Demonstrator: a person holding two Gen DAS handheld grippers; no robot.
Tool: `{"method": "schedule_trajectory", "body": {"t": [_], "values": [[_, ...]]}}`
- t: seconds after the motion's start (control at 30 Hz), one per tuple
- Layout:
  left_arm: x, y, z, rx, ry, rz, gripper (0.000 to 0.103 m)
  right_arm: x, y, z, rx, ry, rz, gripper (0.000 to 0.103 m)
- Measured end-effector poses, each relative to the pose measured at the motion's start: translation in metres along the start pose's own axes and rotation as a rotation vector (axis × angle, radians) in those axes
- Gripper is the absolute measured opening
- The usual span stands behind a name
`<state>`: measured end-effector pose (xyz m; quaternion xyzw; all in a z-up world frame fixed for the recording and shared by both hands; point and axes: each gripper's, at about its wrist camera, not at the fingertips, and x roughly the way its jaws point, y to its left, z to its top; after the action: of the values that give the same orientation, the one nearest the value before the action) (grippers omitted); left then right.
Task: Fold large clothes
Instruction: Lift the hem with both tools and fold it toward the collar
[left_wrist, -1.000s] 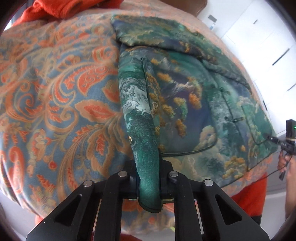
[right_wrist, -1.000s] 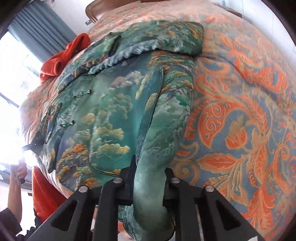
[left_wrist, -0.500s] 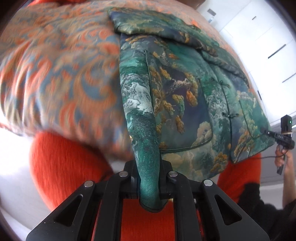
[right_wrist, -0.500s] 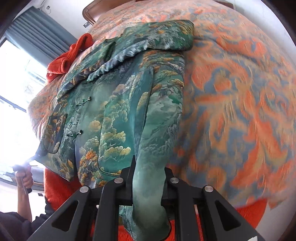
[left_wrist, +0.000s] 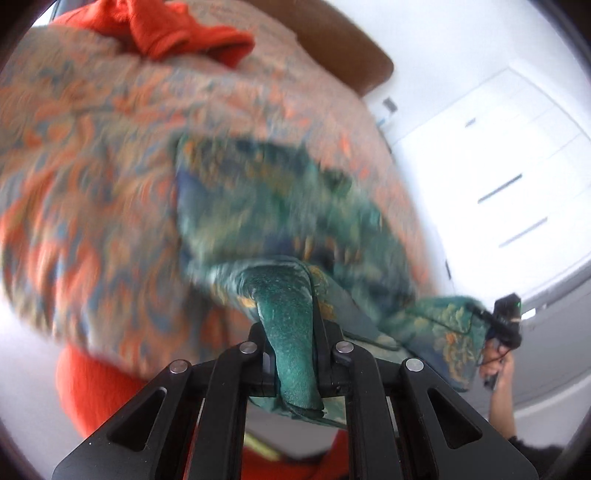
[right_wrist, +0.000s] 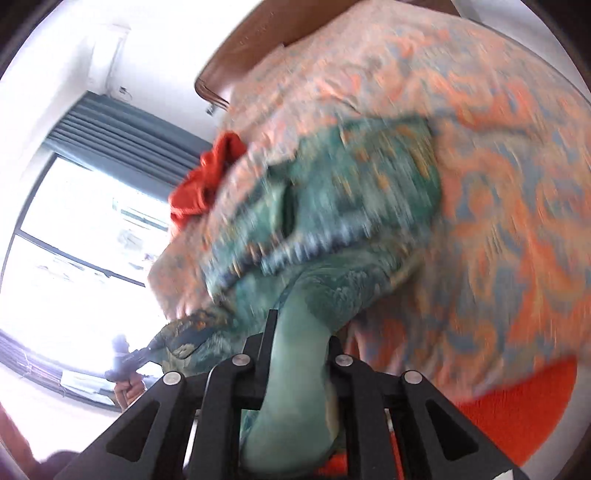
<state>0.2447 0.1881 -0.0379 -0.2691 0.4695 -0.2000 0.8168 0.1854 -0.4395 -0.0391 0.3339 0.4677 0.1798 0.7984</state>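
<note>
Green brocade jacket (left_wrist: 291, 229) lies on the patterned bedspread (left_wrist: 92, 177), its near edge lifted. Left gripper (left_wrist: 295, 365) and right gripper (right_wrist: 295, 365) each clamp a bunched fold of it, both angled toward the bed.

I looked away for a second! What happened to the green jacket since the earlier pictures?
Both grippers, left and right, lifted the green jacket's near edge off the patterned bedspread and are carrying it up toward its far end. Nothing was let go: both are clamped on it as before. The red cloth stayed put.
</note>
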Motion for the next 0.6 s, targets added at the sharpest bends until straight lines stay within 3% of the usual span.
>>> {"method": "schedule_trajectory", "body": {"t": [0.17,0.23,0.3,0.37,0.43,0.5,0.53,0.57,0.6], "values": [[0.064,0.006,0.08,-0.046,-0.09,0.057,0.009,0.043,-0.009,0.111,0.006,-0.095,-0.016,0.013],[0.089,0.009,0.094,-0.061,-0.1,0.101,0.01,0.063,-0.025,0.14,0.043,-0.117,-0.037,0.013],[0.122,0.009,0.102,-0.028,-0.089,0.199,0.014,0.095,-0.043,0.161,0.105,-0.124,-0.055,0.013],[0.143,0.011,0.102,0.007,-0.065,0.276,0.018,0.114,-0.068,0.166,0.174,-0.137,-0.085,0.015],[0.149,0.016,0.099,-0.012,-0.041,0.284,0.028,0.134,-0.086,0.165,0.241,-0.145,-0.088,0.019],[0.149,0.027,0.101,-0.089,-0.047,0.212,0.051,0.145,-0.102,0.159,0.32,-0.157,-0.051,0.031],[0.146,0.029,0.104,-0.121,-0.055,0.177,0.057,0.147,-0.109,0.161,0.348,-0.167,-0.023,0.042],[0.138,0.033,0.107,-0.157,-0.072,0.14,0.072,0.146,-0.114,0.162,0.381,-0.185,0.017,0.049],[0.126,0.035,0.111,-0.184,-0.101,0.121,0.08,0.146,-0.117,0.163,0.396,-0.194,0.042,0.052]]}}
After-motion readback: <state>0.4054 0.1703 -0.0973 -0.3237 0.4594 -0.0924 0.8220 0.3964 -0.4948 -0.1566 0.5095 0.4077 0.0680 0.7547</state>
